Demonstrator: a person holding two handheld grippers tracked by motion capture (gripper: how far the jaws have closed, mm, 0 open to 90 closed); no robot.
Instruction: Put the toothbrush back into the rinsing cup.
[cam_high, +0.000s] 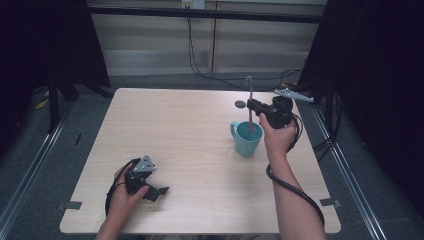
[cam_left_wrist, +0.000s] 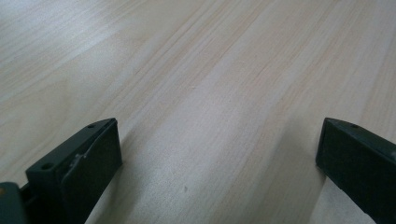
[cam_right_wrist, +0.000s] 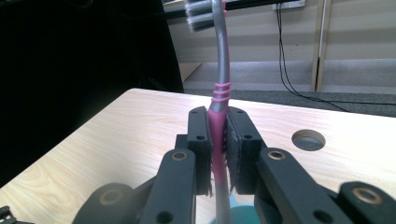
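A pink and grey toothbrush (cam_high: 250, 102) stands upright with its bristles up and its lower end inside a teal mug (cam_high: 247, 138) on the right half of the table (cam_high: 195, 135). My right gripper (cam_high: 256, 106) is shut on the toothbrush handle (cam_right_wrist: 218, 126) just above the mug, whose rim (cam_right_wrist: 243, 214) peeks below the jaws in the right gripper view. My left gripper (cam_high: 159, 192) rests low at the table's front left, open, with bare wood (cam_left_wrist: 210, 116) between its fingers (cam_left_wrist: 88, 158).
A round cable hole (cam_high: 240, 104) lies in the tabletop just behind the mug, also visible as a hole (cam_right_wrist: 308, 139) in the right gripper view. Cables (cam_high: 200, 65) hang behind the table. Dark curtains stand at both sides.
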